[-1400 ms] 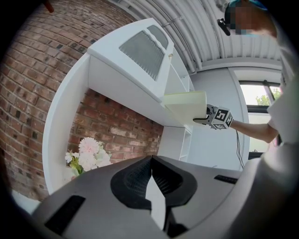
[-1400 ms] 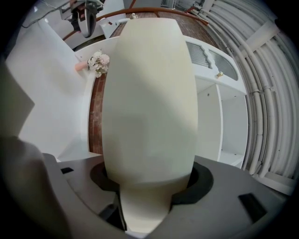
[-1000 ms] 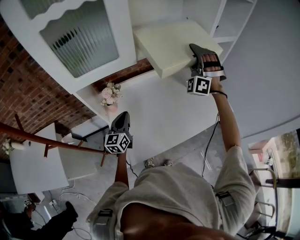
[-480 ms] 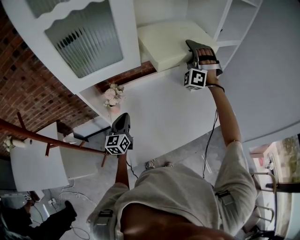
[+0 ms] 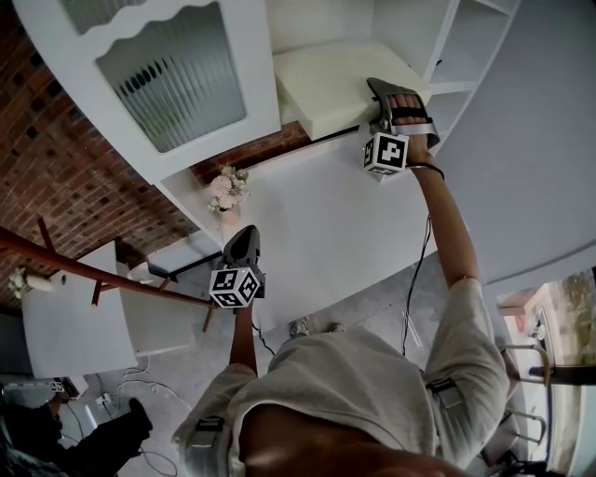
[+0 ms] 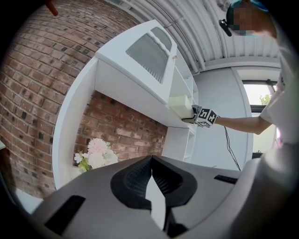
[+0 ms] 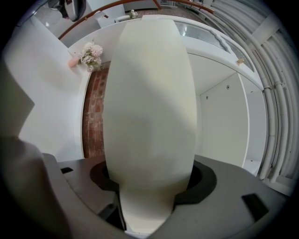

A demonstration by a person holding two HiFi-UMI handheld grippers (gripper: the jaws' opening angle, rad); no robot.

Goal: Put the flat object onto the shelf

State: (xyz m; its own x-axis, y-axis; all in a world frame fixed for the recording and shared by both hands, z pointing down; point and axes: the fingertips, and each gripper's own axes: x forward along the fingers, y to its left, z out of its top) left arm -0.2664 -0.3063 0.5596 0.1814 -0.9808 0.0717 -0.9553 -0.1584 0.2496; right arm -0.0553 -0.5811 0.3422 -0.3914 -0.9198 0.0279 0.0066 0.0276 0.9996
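Two grippers: at one o'clock, the right gripper [image 5: 382,104] pinches a pale cream flat rectangular slab [image 5: 328,82] partly inside the white glass-doored cabinet [image 5: 58,58]. At nine o'clock, the left gripper [image 5: 244,238] has its jaws pressed together, empty.

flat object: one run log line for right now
flat object: clamped in right hand-held gripper, up at shelf unit | left hand-held gripper: shut, empty, low

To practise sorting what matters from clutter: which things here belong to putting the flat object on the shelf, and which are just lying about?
Part of the job:
cream flat panel, clamped in the right gripper
white shelf unit

Just about:
left gripper, shut and empty
flowers
ribbed-glass cabinet door
brick wall
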